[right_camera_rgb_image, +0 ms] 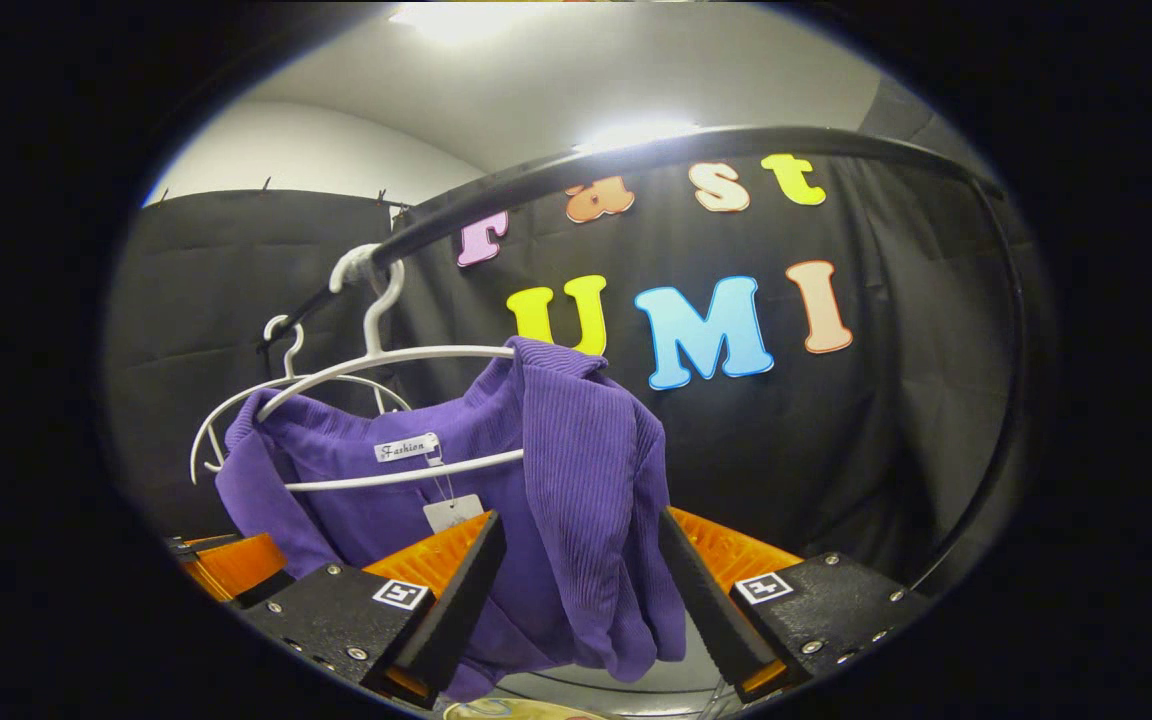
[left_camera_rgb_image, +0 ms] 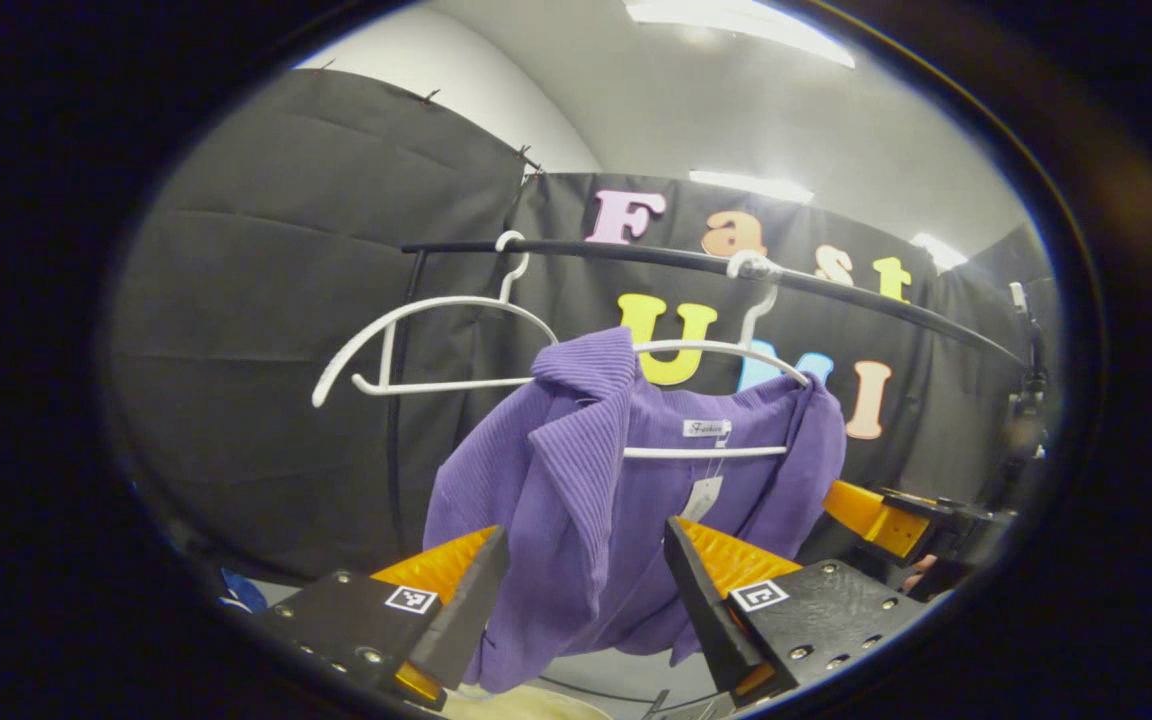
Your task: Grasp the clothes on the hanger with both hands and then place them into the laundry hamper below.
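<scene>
Left tongs (left_camera_rgb_image: 586, 590) and right tongs (right_camera_rgb_image: 576, 580) are both spread wide, straddling folds of the purple sweater (left_camera_rgb_image: 576, 480) without pinching it. Sweater's on a white hanger (left_camera_rgb_image: 706, 400) hooked over the black rail (left_camera_rgb_image: 696, 262), beside an empty hanger (left_camera_rgb_image: 406, 345).

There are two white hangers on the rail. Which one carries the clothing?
The hanger nearer the right gripper carries the purple garment. The other hanger, further along the black rail, hangs bare.
</scene>
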Demonstrator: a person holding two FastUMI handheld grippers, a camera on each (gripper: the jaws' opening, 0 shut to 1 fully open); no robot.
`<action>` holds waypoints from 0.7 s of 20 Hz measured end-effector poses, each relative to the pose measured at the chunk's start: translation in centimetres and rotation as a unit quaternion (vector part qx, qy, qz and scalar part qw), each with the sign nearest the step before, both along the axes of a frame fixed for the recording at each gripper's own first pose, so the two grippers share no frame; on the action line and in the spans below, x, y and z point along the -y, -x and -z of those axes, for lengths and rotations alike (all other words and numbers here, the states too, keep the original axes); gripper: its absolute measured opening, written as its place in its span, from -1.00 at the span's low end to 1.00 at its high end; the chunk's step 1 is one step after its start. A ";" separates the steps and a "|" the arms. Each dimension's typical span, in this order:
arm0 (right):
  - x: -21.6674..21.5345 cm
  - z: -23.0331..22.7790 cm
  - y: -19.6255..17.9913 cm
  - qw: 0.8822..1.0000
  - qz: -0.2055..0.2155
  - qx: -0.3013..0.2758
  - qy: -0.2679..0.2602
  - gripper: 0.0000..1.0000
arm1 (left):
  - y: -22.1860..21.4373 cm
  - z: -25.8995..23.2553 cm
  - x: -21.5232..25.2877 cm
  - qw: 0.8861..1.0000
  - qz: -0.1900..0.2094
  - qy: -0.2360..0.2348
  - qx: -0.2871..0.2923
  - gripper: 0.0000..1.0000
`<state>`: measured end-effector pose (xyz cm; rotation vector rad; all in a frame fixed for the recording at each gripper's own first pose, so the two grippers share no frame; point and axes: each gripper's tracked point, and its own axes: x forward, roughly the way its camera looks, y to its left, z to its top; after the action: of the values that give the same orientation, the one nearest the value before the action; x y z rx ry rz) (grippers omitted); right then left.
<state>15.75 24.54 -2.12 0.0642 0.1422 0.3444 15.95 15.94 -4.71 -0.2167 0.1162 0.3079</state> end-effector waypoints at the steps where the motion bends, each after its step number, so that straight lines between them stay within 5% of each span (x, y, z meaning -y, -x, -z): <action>1: -0.2 0.1 -0.8 1.000 0.002 0.001 0.001 0.90 | -1.0 -0.1 0.0 1.000 -0.002 -0.005 -0.001 0.81; 11: -2.3 2.5 -7.3 1.000 -0.008 0.002 -0.003 0.86 | -6.4 0.3 -3.1 0.997 -0.054 -0.046 -0.016 0.90; 12: -2.6 2.6 -7.6 1.000 -0.012 0.002 -0.002 0.83 | -6.4 0.2 -3.6 0.997 -0.061 -0.051 -0.016 0.79; 14: -3.2 2.5 -7.8 1.000 -0.017 0.007 -0.003 0.70 | -6.2 0.3 -4.2 0.996 -0.070 -0.055 -0.015 0.24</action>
<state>23.53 27.73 -4.61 0.0652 0.1278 0.3793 22.11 20.09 -5.06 -0.1113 0.1145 0.4551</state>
